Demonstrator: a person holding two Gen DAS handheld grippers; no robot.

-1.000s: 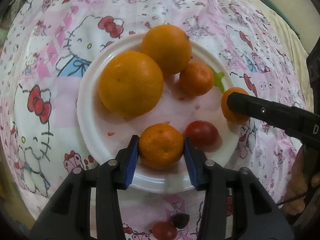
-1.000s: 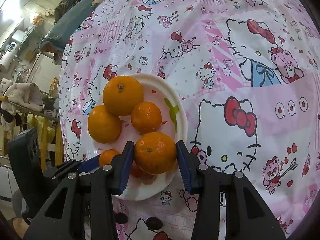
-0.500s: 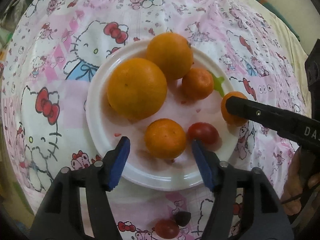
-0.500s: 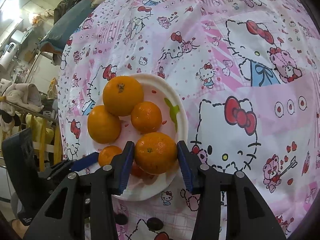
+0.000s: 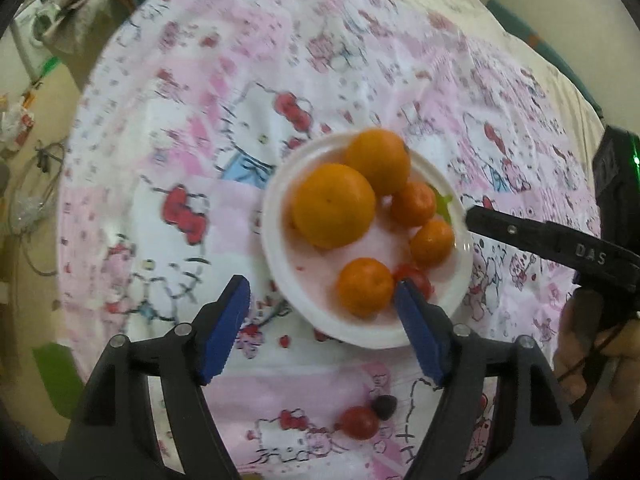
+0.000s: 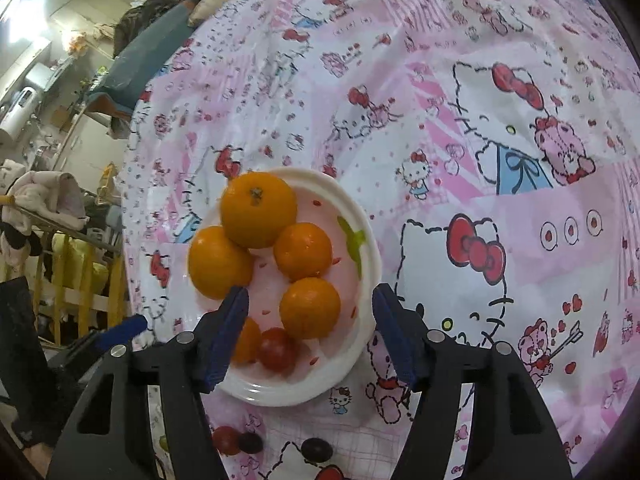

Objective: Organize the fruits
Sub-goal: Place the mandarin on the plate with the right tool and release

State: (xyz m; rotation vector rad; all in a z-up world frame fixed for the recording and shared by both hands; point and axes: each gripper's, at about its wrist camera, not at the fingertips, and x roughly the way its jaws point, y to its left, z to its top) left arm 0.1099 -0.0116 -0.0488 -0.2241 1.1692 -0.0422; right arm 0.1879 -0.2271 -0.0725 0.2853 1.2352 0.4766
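Note:
A white plate holds several oranges and mandarins and a red tomato. My left gripper hangs above the plate's near rim, its jaws opening. The small mandarin lies on the plate between them, free of the blue pads. In the right wrist view my right gripper straddles the plate, its jaws also opening. A mandarin rests on the plate between them with gaps on both sides. One right finger reaches the plate's far rim.
A pink cartoon-cat cloth covers the round table. A loose red tomato and a dark grape lie on it near the front edge; another grape lies close by. A person's hand is at right. Household clutter stands beyond the table.
The left gripper let go of its mandarin, opened wide and pulled up and back. The right gripper opened off its mandarin, which now lies on the plate.

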